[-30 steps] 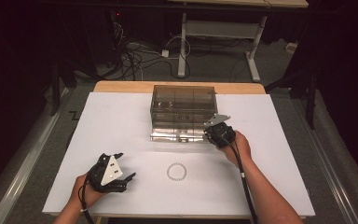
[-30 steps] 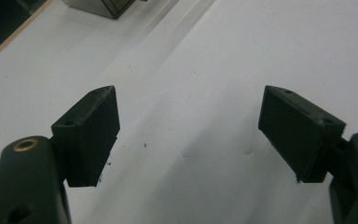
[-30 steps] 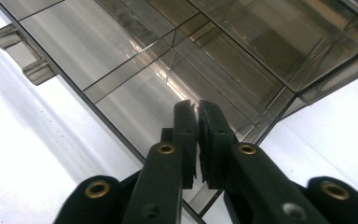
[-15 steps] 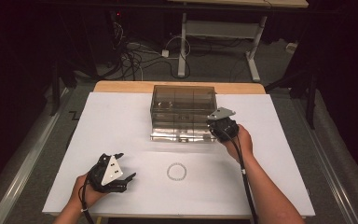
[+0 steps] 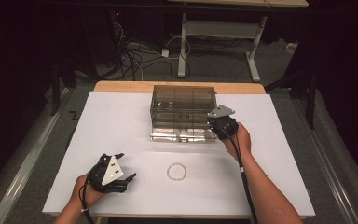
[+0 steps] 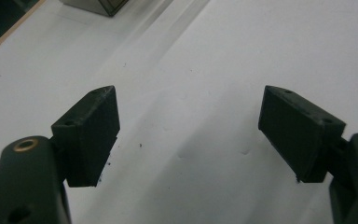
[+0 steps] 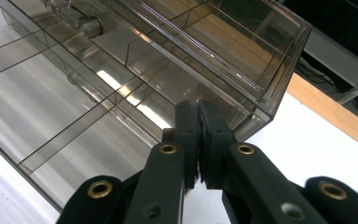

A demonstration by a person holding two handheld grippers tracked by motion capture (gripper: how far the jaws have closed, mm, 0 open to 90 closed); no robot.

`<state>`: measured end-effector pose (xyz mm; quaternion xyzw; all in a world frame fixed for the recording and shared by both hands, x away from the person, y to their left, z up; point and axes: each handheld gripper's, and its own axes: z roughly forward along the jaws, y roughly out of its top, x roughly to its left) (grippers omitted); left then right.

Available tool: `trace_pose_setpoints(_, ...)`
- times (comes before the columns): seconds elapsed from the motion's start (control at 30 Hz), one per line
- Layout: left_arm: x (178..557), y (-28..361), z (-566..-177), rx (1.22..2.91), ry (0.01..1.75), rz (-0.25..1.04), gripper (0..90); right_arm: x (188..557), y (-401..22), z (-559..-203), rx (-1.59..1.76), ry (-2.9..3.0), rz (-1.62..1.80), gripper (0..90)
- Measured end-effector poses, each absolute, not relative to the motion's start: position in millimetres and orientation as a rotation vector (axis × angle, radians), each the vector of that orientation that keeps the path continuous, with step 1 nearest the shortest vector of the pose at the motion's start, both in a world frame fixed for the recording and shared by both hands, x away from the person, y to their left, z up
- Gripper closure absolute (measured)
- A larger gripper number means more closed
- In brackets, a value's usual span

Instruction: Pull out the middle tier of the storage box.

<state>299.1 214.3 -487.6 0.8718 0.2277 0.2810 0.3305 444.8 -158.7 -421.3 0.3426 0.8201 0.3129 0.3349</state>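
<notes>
A smoky clear compartment box [image 5: 182,102] stands at the table's back middle, its flap [image 5: 182,136] lying open in front of it. My right gripper [image 5: 214,123] is at the box's right front corner, jaws shut. In the right gripper view the closed tips [image 7: 198,108] touch the box [image 7: 223,42] near its lower corner, beside the flat flap [image 7: 51,116]; I see nothing between them. My left gripper [image 5: 125,167] rests at the front left with its jaws wide open over bare white table [image 6: 189,100]. A small beaded ring [image 5: 176,171] lies between the hands.
The white sheet [image 5: 279,154] covers the table, with a wooden edge [image 5: 121,86] at the back. Beyond it are cables [image 5: 135,51] and a desk frame [image 5: 223,28] on the dark floor.
My right hand has shifted slightly away and to the right along the box's front corner. The left hand has stayed still.
</notes>
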Motion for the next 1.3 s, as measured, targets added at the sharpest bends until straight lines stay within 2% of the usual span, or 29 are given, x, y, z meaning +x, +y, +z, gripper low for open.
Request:
trace_pose_setpoints(0.6, 299, 213, -488, 2.281, 0.594, 0.729, 20.3, 447, -155, -421, 0.889, 2.097, 0.847, 87.2)
trace_pose_setpoints(0.77, 299, 213, -489, 2.283, 0.594, 0.727, 20.3, 443, -159, -417, 0.887, 2.092, 0.884, 81.1)
trace_pose_setpoints(1.1, 299, 213, -488, 2.283, 0.596, 0.730, 20.3, 424, -168, -401, 0.846, 2.030, 0.980, 60.7)
trace_pose_setpoints(1.3, 299, 212, -488, 2.286, 0.596, 0.728, 20.3, 418, -174, -398, 0.846, 2.013, 1.021, 51.6)
